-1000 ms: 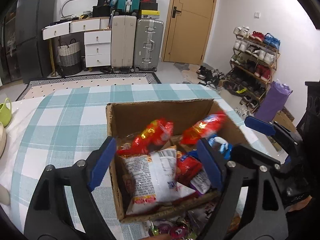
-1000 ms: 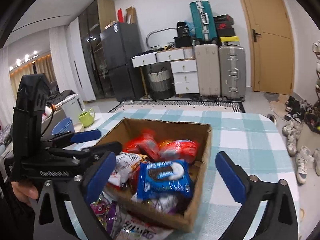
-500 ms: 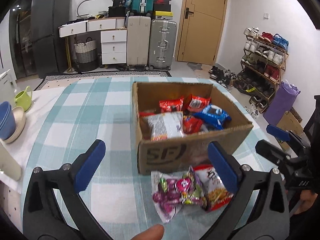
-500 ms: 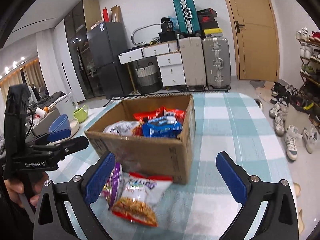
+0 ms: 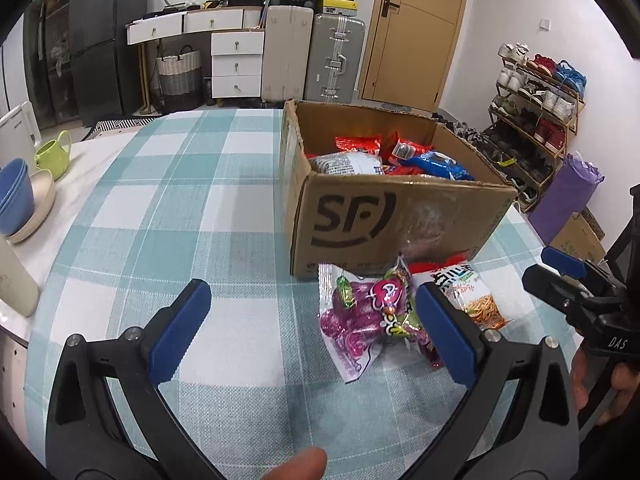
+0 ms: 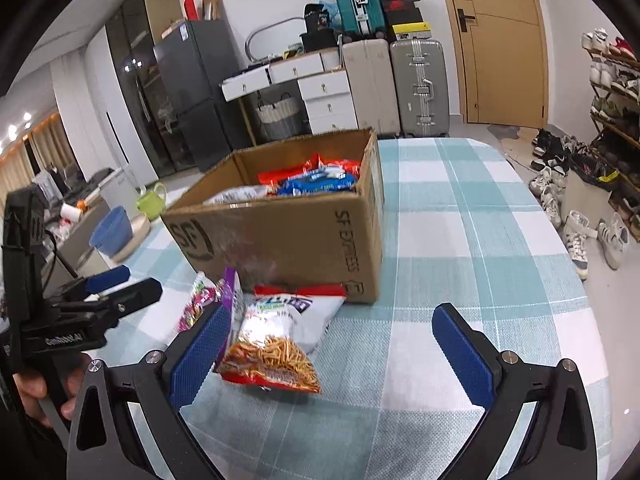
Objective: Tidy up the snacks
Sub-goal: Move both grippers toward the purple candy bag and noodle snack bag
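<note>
Both hand-held grippers stand wide with nothing between their pads: the left hand-held gripper and the right hand-held gripper. On the checked tabletop, a pink candy bag and a noodle-snack bag lie just before the cardboard box, whose near wall hides most of the packets inside.

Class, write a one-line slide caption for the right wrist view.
Open right gripper above a noodle snack bag lying in front of the snack-filled box on a checked tablecloth.
</note>
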{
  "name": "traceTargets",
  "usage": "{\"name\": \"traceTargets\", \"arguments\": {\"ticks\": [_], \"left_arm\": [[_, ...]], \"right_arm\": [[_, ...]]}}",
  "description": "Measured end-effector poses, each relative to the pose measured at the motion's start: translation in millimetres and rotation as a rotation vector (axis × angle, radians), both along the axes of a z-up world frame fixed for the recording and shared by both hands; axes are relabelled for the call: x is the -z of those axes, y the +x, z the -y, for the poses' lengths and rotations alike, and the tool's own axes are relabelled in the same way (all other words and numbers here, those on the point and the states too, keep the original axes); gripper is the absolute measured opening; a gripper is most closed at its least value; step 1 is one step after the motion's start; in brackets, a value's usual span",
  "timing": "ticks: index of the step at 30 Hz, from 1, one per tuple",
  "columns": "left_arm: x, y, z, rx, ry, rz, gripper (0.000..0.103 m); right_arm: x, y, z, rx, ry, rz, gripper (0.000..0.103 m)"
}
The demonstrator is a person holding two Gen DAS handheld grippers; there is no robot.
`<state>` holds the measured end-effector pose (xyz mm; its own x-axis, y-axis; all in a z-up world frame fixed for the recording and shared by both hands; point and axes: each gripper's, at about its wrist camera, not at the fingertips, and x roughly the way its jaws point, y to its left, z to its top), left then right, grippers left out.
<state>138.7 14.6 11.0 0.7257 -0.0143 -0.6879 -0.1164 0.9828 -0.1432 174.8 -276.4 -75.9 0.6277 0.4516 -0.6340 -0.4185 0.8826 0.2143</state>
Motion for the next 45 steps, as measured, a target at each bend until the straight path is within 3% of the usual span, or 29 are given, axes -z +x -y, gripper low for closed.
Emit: {"name": "traceTargets", "arguments": {"ticks": [11, 29, 37, 45], "left_arm": [[17.6, -0.8, 0.4, -0.013, -0.051, -0.044, 0.102], [46.9, 22.7, 3.1, 0.030, -0.075, -0.175, 0.102], [41.9, 24.8, 3.0, 0.030, -0.075, -0.180, 0.102], [35.4, 36.4, 15.9, 0.078, -0.099, -0.181, 0.102]], "right_arm": [[18.4, 9.5, -18.7, -0.008, -0.081, -0.061, 0.102], [48.6, 40.6, -40.8, -0.045, -0.029, -0.230, 0.102], [49.5, 41.6, -38.2, -0.062, -0.069, -0.209, 0.102], [47.9, 37.3, -21.4, -0.005, -0.094, -0.198, 0.102]]}}
